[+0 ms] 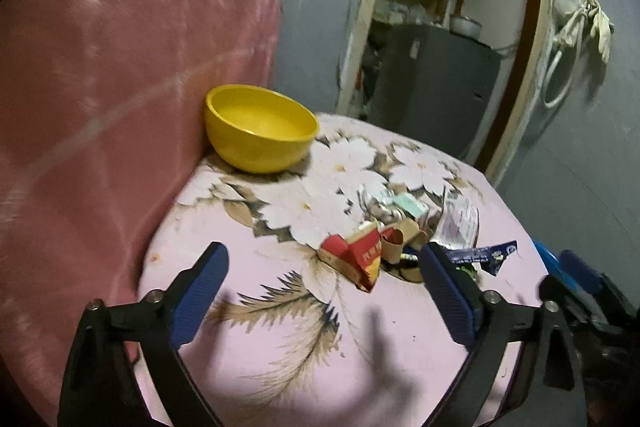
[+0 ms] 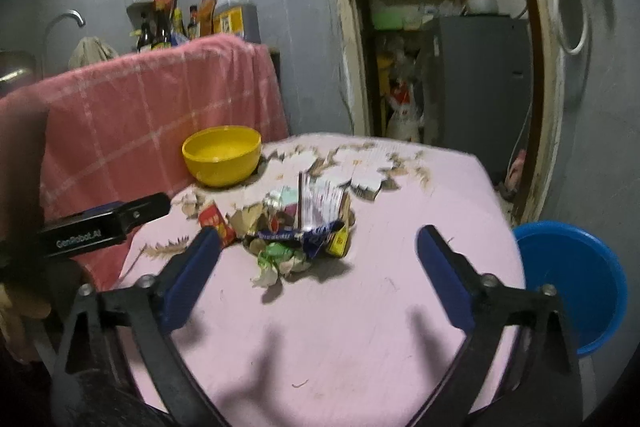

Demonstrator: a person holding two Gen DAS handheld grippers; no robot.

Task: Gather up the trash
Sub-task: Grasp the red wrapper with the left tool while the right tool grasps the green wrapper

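A heap of trash (image 2: 298,227) lies mid-table: a red carton (image 1: 354,255), a dark blue wrapper (image 1: 486,255), a white printed wrapper (image 2: 322,201), a green scrap (image 2: 276,251) and cardboard bits. My left gripper (image 1: 324,269) is open and empty, low over the pink floral tablecloth (image 1: 280,327), with the trash just beyond its fingertips. My right gripper (image 2: 318,249) is open and empty, its jaws spread either side of the heap's near edge. The left gripper's body also shows in the right wrist view (image 2: 100,225), at the left.
A yellow bowl (image 1: 260,129) stands at the table's far left, against a pink checked cloth (image 1: 120,67) draped over furniture. A blue bin (image 2: 572,283) stands on the floor past the table's right edge. A doorway with a grey fridge (image 2: 480,83) lies behind.
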